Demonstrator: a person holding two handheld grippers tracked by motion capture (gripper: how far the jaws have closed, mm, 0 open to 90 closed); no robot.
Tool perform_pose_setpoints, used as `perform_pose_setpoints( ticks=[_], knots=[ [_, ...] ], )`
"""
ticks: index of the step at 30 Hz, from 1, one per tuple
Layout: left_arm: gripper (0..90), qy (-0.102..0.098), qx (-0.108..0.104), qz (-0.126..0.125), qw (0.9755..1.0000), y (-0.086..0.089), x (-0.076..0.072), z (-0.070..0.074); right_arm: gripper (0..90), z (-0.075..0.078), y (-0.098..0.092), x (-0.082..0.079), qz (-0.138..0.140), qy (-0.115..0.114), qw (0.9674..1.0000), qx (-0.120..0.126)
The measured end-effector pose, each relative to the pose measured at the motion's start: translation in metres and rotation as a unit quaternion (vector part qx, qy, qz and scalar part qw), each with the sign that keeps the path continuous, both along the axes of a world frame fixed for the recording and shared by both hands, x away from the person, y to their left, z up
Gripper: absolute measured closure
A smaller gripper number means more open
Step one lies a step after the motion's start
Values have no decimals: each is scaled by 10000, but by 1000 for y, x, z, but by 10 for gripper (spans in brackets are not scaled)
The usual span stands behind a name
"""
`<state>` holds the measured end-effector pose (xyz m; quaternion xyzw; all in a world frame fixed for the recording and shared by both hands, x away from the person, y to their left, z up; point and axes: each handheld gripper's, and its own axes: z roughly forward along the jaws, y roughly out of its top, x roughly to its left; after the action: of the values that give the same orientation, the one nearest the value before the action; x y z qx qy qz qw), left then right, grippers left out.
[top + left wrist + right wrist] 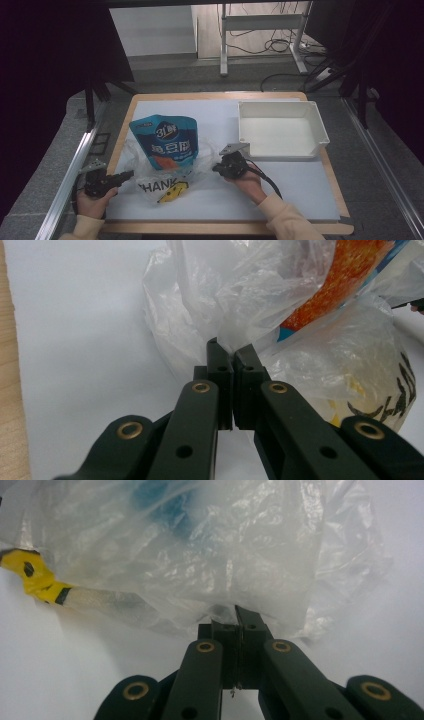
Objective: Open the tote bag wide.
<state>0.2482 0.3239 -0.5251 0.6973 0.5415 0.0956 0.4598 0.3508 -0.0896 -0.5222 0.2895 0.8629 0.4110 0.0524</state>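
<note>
Both claws (226,351) clamped on plastic bag (165,172)

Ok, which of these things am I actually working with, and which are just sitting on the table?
In the job:
- clear crinkled plastic bag printed with black letters
- blue and orange snack pouch standing in it
- left gripper, jaws shut on the bag
- right gripper, jaws shut on the bag

Lying about:
- empty white rectangular plastic tray
</note>
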Motion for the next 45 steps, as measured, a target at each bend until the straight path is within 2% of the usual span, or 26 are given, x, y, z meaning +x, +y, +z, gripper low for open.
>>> perform_pose_setpoints(
  ticks=[7,8,12,22,27,30,39,41,45],
  knots=[
    [888,151,193,-101,9996,-8,-2,-10,884,-8,-2,-4,-15,83,9999,-128],
    [888,168,272,-131,9994,-11,-2,-11,884,-13,-2,-6,-1,100,9996,-259],
    [888,195,363,-157,9990,-12,-1,-14,884,-12,-3,-7,-25,53,9996,-281],
    [886,416,622,-230,9969,-18,5,-27,884,-14,-6,-9,-14,41,9997,-241],
    [884,390,637,-240,9969,-19,5,-29,884,-14,-6,-9,-29,59,9997,-221],
    [871,362,662,-233,9969,-19,5,-28,883,-14,-5,-10,-21,-10,9997,-250],
    [807,223,515,-326,9979,-17,1,-22,875,-14,-4,-11,-37,-125,9995,-276],
    [773,187,548,-317,9978,-18,0,-22,872,-14,-4,-11,-37,-123,9996,-267],
    [655,50,473,-298,9984,-17,-4,-18,858,-14,-5,-12,-40,-114,9996,-273]
  ],
)
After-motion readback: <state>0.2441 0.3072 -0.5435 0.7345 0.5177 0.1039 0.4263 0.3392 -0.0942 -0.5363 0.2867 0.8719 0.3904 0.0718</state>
